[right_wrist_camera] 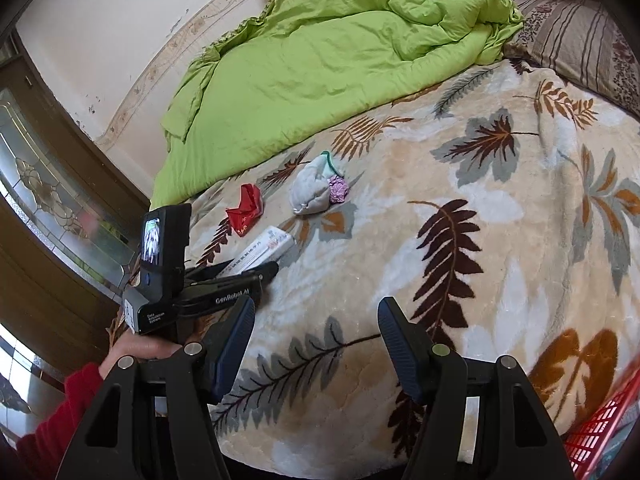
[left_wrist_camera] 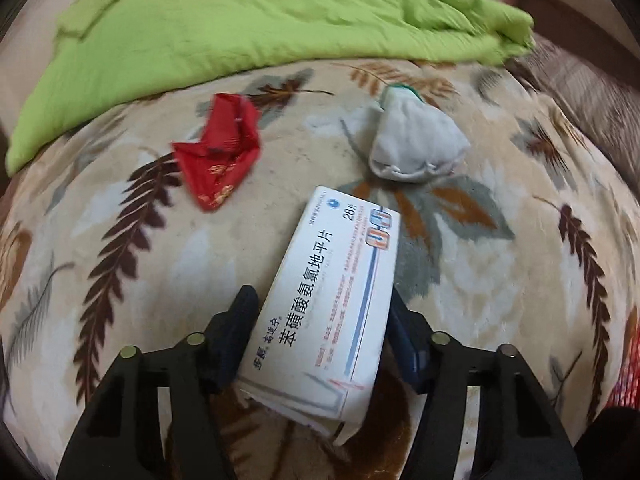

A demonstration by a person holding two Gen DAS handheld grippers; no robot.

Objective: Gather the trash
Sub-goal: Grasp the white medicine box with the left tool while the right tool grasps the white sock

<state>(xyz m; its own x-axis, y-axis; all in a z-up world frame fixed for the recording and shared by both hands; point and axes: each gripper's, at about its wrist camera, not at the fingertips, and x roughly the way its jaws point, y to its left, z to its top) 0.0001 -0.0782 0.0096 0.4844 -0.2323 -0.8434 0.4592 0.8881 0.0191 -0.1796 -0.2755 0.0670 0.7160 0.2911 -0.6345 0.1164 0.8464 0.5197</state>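
A white medicine box (left_wrist_camera: 332, 280) with blue print lies on the leaf-patterned blanket (left_wrist_camera: 500, 280). My left gripper (left_wrist_camera: 322, 294) has it between its fingers, with both pads against the box's long sides. Beyond the box lie a crumpled red wrapper (left_wrist_camera: 218, 160) and a grey-white cloth bundle (left_wrist_camera: 412, 148). The right wrist view shows the left gripper (right_wrist_camera: 256, 264) on the box (right_wrist_camera: 266, 246), the red wrapper (right_wrist_camera: 245, 210), the bundle (right_wrist_camera: 310, 190) and a crumpled purple wrapper (right_wrist_camera: 338, 190) against it. My right gripper (right_wrist_camera: 317, 306) hangs open over the blanket with nothing between its fingers.
A rumpled green quilt (right_wrist_camera: 320, 60) covers the far side of the bed, with a striped pillow (right_wrist_camera: 580, 40) at the far right. A red mesh basket (right_wrist_camera: 600, 428) sits at the near right edge. A person's hand (right_wrist_camera: 136, 350) in a red sleeve holds the left gripper; a glazed door (right_wrist_camera: 40, 200) stands left.
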